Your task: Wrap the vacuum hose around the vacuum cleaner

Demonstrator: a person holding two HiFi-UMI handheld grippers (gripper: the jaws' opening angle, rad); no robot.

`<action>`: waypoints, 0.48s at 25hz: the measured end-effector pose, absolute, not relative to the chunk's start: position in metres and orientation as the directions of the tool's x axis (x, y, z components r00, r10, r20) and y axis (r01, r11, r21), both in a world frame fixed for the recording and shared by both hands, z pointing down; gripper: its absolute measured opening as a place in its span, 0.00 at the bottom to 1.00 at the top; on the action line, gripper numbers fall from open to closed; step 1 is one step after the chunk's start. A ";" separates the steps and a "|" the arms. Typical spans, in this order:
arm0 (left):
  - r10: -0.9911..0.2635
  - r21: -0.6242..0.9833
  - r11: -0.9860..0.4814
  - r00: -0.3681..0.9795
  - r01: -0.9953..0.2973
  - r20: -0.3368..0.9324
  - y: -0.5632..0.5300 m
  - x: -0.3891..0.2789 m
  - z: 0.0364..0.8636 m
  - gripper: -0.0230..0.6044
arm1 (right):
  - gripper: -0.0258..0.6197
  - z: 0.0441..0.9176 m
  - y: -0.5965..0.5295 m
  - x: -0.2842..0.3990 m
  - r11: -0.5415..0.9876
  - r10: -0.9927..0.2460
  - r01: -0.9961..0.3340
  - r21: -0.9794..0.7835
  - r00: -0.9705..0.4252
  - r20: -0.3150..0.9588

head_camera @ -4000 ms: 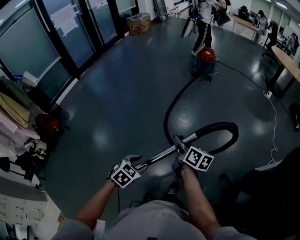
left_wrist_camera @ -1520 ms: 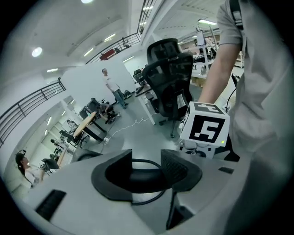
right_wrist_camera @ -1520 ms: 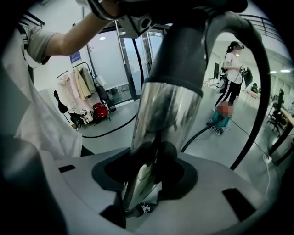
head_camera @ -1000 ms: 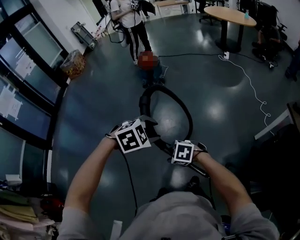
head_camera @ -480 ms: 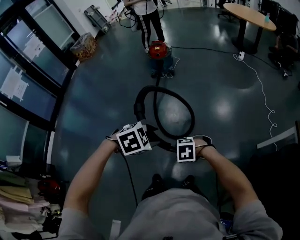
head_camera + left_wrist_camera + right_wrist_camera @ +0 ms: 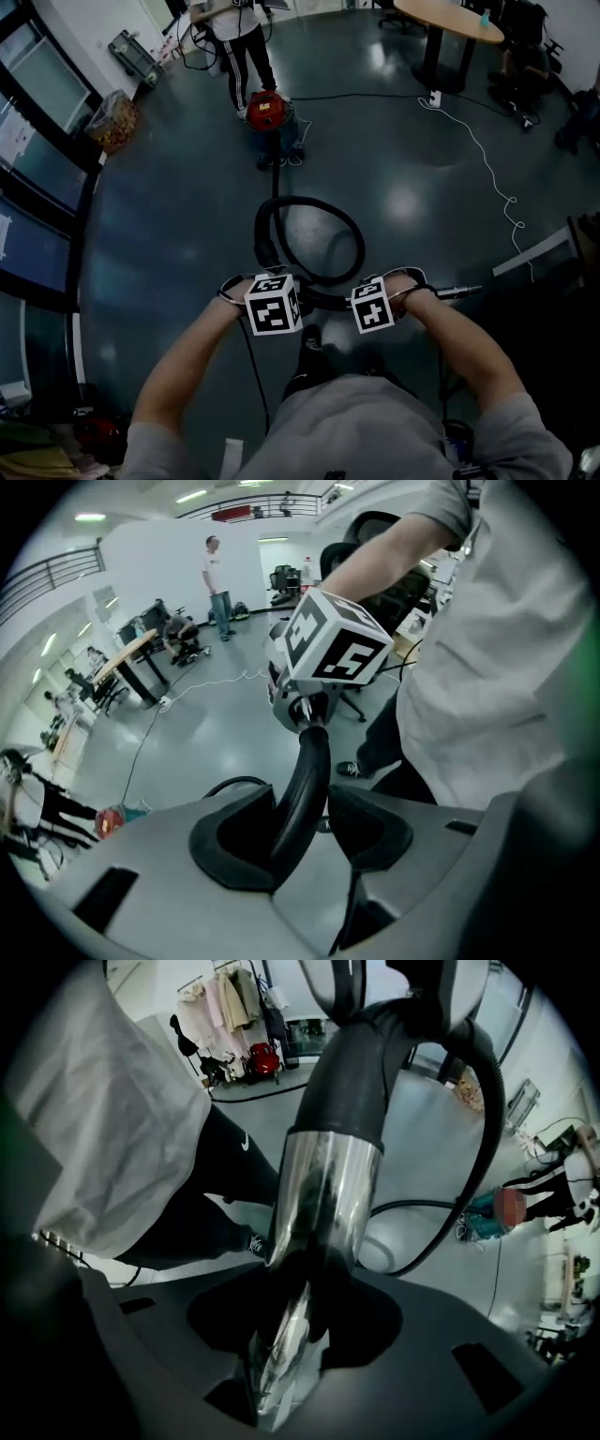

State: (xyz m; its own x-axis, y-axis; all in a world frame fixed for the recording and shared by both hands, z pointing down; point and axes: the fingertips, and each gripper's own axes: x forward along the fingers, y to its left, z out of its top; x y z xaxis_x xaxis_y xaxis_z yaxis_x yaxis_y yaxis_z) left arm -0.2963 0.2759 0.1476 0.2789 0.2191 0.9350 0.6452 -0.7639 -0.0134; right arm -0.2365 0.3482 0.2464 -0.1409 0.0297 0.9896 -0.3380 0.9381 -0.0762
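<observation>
The red vacuum cleaner (image 6: 265, 111) stands on the floor ahead of me. Its black hose (image 6: 354, 234) runs toward me and curls into one loop just in front of my hands. My left gripper (image 6: 272, 300) is shut on the black hose (image 6: 305, 780), which passes between its pads. My right gripper (image 6: 373, 302) is shut on the chrome wand (image 6: 323, 1194), just below the black cuff (image 6: 361, 1072). The wand's free end (image 6: 459, 291) sticks out to the right. The two grippers sit side by side, close together, and the vacuum cleaner (image 6: 511, 1206) shows small beyond the loop.
A person (image 6: 230, 37) stands right behind the vacuum. A white cable (image 6: 487, 159) snakes over the dark floor at right, near a round table (image 6: 448, 19). Glass walls (image 6: 37, 178) and a bin (image 6: 111, 122) line the left. My shoes (image 6: 309, 342) are under the grippers.
The left gripper has dropped level with the right one. The wand now points out to the right. The hose, a long open curve four seconds ago, forms a closed loop.
</observation>
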 end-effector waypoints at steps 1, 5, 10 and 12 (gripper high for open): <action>0.236 -0.010 -0.731 0.266 0.682 0.935 0.270 -0.295 0.152 0.33 | 0.29 0.248 0.344 -0.233 0.935 0.044 -0.345 -0.082 -0.118 0.992; 0.310 0.014 -0.599 0.215 0.801 0.926 0.248 -0.288 0.160 0.33 | 0.29 0.239 0.329 -0.219 0.916 0.117 -0.382 -0.123 -0.037 0.992; 0.394 0.065 -0.500 0.160 0.864 0.905 0.224 -0.290 0.177 0.33 | 0.29 0.231 0.314 -0.219 0.875 0.196 -0.451 -0.173 0.003 0.981; 0.427 0.103 -0.473 0.125 0.875 0.896 0.217 -0.294 0.182 0.33 | 0.29 0.226 0.308 -0.223 0.857 0.207 -0.479 -0.191 -0.021 0.978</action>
State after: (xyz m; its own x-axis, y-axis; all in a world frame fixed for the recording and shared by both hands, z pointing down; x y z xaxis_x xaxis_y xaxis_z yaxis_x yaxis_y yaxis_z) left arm -0.2936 0.2175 0.1819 0.1248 0.4267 0.8957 0.8750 -0.4729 0.1034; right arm -0.2230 0.3081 0.2265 -0.0208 0.2065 0.9782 -0.4793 0.8566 -0.1911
